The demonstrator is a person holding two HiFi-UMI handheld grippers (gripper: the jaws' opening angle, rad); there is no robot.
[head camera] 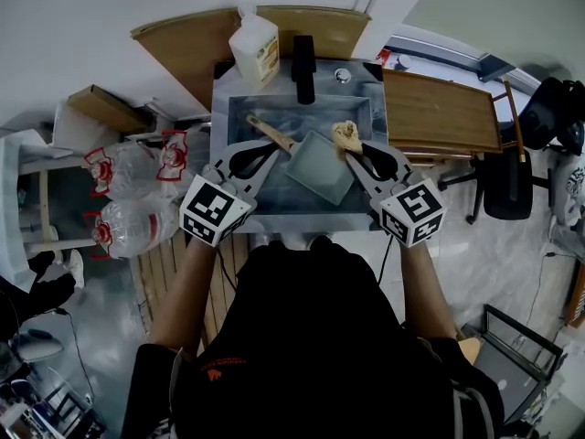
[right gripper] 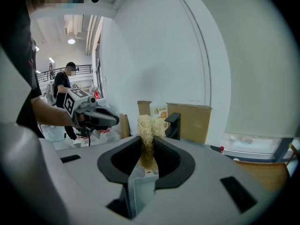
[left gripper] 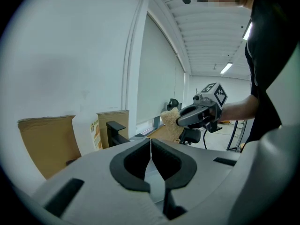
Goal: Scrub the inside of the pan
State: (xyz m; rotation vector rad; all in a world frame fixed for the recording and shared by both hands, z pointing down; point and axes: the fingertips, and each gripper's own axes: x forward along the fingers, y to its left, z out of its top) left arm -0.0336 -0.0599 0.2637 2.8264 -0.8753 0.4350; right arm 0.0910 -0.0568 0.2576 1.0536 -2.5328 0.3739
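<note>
A square teal pan (head camera: 317, 166) with a wooden handle (head camera: 271, 134) lies tilted in the steel sink (head camera: 219, 117). In the head view my left gripper (head camera: 271, 150) is at the pan's near left, right beside the handle. In its own view the left gripper (left gripper: 150, 144) has its jaws pressed together, and nothing shows between them. My right gripper (head camera: 352, 149) is shut on a tan fibrous scrubber (head camera: 346, 134) and holds it over the pan's right rim. The scrubber (right gripper: 146, 125) sticks up from the right gripper (right gripper: 147, 146). In the left gripper view the scrubber (left gripper: 169, 121) also shows.
A black faucet (head camera: 303, 67) and a white detergent bottle (head camera: 255, 51) stand at the back of the sink. Cardboard (head camera: 183, 44) leans behind. A wooden board (head camera: 439, 110) lies to the right, and large water bottles (head camera: 137, 218) to the left. A person (right gripper: 61, 86) stands far off.
</note>
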